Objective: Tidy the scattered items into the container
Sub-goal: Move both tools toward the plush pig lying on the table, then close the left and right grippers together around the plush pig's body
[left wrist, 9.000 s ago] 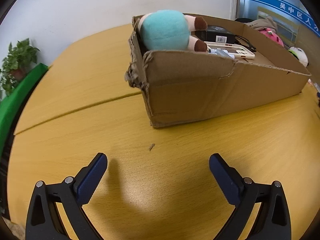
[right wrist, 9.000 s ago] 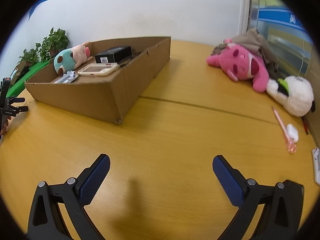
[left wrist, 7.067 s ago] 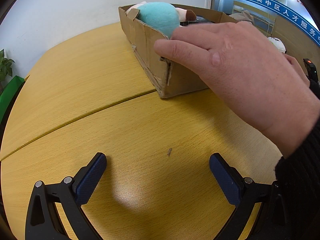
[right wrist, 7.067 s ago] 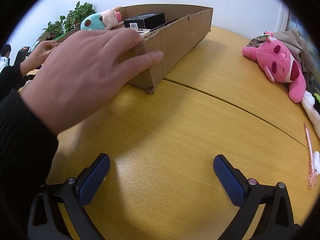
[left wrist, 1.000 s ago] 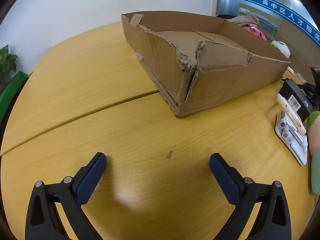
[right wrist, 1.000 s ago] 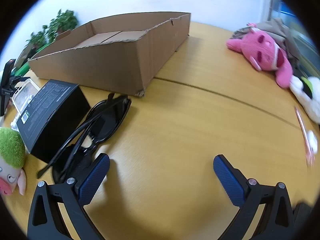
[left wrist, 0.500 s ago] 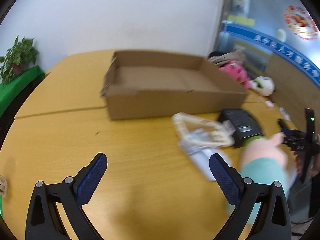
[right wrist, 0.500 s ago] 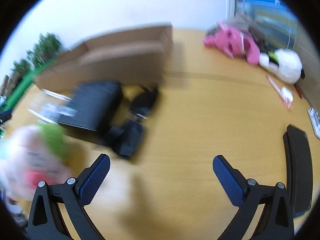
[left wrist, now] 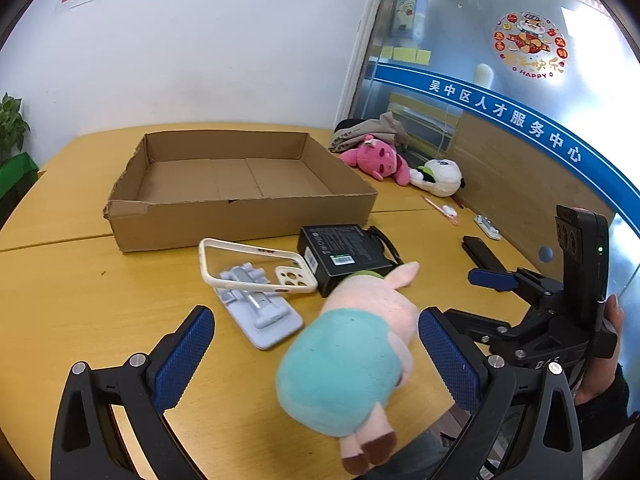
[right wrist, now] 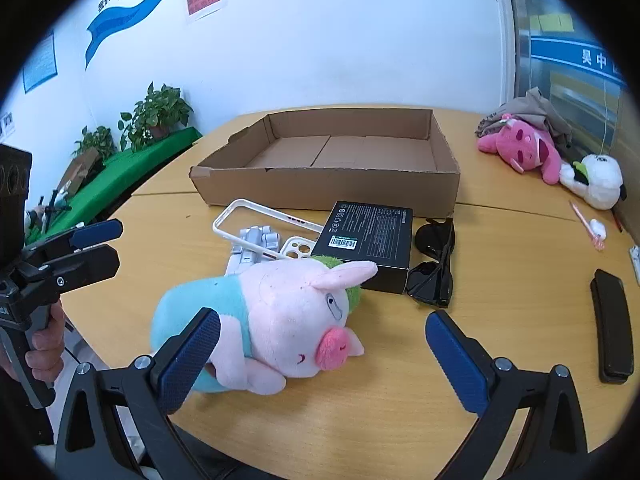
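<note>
Left wrist view is showing the left gripper hanging wide and empty over the plush pig, while the right gripper, equally wide and empty, is facing it too. Nothing is lying in the cardboard box; phone case, grey stand, black box and sunglasses are all waiting just before it. Nine seconds earlier the box was holding these items.
</note>
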### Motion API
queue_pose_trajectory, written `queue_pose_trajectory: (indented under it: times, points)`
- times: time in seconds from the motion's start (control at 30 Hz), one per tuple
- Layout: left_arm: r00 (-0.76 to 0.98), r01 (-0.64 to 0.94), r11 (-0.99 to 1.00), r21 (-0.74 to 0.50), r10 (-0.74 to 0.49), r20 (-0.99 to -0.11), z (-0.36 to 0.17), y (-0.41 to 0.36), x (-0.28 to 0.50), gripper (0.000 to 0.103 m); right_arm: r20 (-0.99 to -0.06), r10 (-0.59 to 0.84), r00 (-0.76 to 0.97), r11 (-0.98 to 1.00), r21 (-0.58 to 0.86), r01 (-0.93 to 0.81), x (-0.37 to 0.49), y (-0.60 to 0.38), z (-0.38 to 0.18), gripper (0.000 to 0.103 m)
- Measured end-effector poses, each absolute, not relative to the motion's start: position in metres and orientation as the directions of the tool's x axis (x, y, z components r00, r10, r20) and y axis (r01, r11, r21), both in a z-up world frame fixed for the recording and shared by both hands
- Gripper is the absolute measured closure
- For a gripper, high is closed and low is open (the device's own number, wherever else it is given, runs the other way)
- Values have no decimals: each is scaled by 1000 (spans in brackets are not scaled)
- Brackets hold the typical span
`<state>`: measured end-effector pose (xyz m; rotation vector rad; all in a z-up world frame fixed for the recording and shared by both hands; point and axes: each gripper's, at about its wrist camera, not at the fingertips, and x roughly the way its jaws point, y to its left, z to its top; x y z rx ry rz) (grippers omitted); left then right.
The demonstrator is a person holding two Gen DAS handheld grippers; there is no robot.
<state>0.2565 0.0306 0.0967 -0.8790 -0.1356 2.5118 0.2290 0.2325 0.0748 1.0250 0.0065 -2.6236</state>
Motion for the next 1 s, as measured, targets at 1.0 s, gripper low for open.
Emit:
queue_pose_trajectory:
  times: [1.0]
  points:
    - [-465, -597, -733, -326, 648, -604, 60, 66, 238, 0, -742, -340, -578, -920, 136, 367, 197, 224, 28, 1]
